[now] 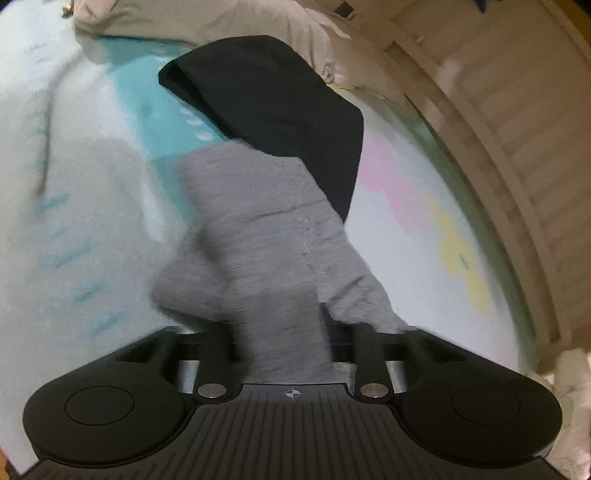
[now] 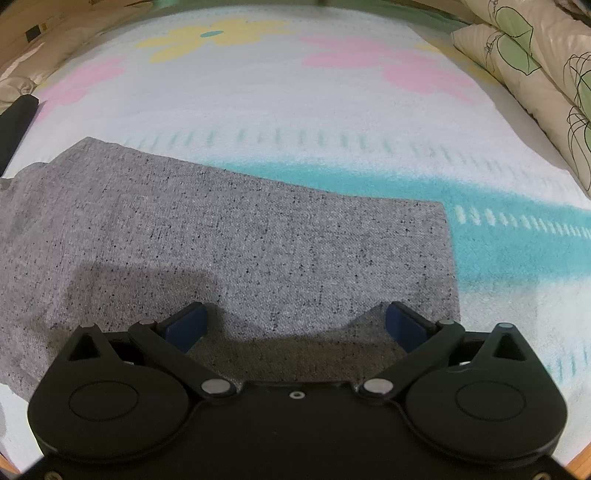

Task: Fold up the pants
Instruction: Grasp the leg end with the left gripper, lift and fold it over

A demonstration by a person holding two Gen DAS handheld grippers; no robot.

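The grey speckled pants (image 2: pixel 229 236) lie flat on the flowered blanket (image 2: pixel 295 110), folded lengthwise, with a straight end at the right. My right gripper (image 2: pixel 295 325) is open just above them, its blue pads (image 2: pixel 186 326) spread wide over the near edge. In the left wrist view my left gripper (image 1: pixel 284 332) is shut on a bunch of the grey pants (image 1: pixel 258 229) and holds it lifted above the blanket (image 1: pixel 92 203); the fingers are hidden by the cloth.
A black folded garment (image 1: pixel 280 107) lies beyond the lifted grey cloth; its edge also shows in the right wrist view (image 2: pixel 14 122). Beige leaf-print pillows (image 2: pixel 535 74) line the right side. A beige quilt (image 1: pixel 221 18) and a slatted wooden bed frame (image 1: pixel 517 147) border the blanket.
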